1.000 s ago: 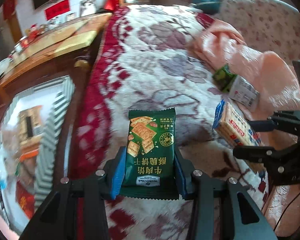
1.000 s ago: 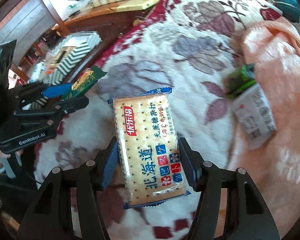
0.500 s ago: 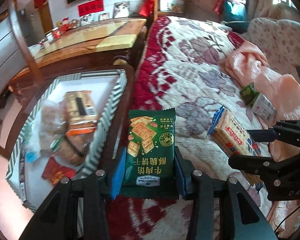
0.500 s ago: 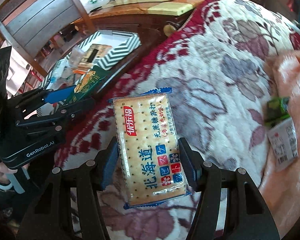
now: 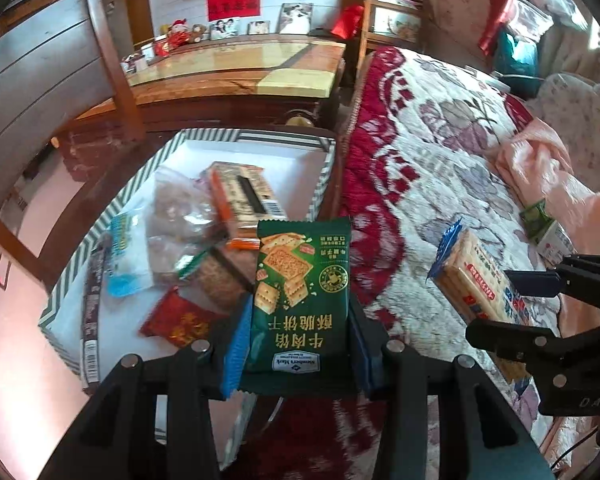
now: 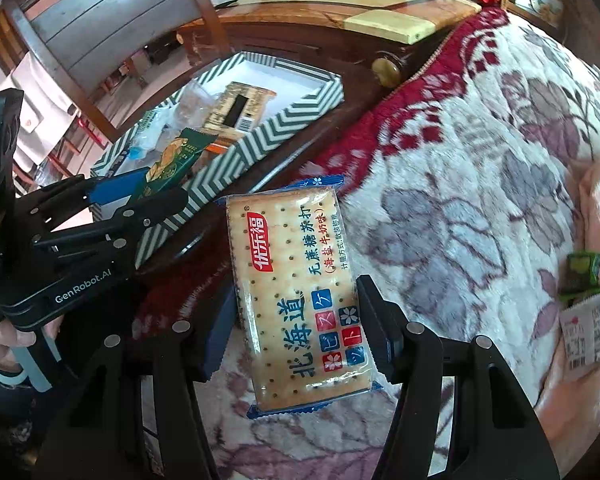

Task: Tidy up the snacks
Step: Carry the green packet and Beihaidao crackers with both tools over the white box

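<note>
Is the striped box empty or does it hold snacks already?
Not empty: the striped box holds several packets, among them an orange cracker pack and a red packet.

Both hands have swung sideways off the floral blanket (image 5: 440, 152) — the left gripper (image 5: 300, 340), green cracker packet (image 5: 302, 300) in its jaws, now hangs at the near edge of the striped box (image 5: 324, 172), whose heap of snacks has come into view. The right gripper (image 6: 296, 336) and its soda-cracker pack (image 6: 300, 292) have trailed along — the box now shows ahead of it.

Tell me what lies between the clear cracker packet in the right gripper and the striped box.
In the right wrist view: dark wooden table edge and red blanket border, with clear cracker packet and striped box apart.
</note>
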{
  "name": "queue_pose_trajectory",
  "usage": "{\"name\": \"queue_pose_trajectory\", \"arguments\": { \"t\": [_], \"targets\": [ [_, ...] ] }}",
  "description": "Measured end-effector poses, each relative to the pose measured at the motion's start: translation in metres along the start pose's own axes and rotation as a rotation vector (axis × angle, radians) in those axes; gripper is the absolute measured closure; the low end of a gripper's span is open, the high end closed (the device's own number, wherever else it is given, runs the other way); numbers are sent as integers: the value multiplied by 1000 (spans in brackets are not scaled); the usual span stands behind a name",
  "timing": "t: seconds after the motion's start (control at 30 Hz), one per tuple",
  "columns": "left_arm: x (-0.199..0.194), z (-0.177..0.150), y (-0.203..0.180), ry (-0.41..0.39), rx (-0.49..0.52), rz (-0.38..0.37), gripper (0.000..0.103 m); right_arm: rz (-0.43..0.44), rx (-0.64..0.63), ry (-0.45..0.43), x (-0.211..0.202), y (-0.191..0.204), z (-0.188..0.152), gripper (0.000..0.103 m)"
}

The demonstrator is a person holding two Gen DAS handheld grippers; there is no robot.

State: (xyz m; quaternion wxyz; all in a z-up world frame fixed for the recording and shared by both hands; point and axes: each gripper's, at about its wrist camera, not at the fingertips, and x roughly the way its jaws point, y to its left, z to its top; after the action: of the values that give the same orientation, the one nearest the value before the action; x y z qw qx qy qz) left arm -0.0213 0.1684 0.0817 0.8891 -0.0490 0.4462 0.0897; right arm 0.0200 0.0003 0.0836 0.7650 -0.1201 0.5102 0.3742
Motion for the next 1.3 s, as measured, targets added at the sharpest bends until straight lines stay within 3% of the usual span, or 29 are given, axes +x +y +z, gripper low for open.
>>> {"name": "queue_pose_trajectory", "arguments": {
  "t": [0.73, 1.3],
  "targets": [
    [11, 1, 72, 14, -179, 83, 57, 35, -126, 30, 32, 61, 59, 45],
    [20, 3, 95, 33, -234, 107, 56, 66, -156, 42, 54, 85, 95, 45]
  ]
}}
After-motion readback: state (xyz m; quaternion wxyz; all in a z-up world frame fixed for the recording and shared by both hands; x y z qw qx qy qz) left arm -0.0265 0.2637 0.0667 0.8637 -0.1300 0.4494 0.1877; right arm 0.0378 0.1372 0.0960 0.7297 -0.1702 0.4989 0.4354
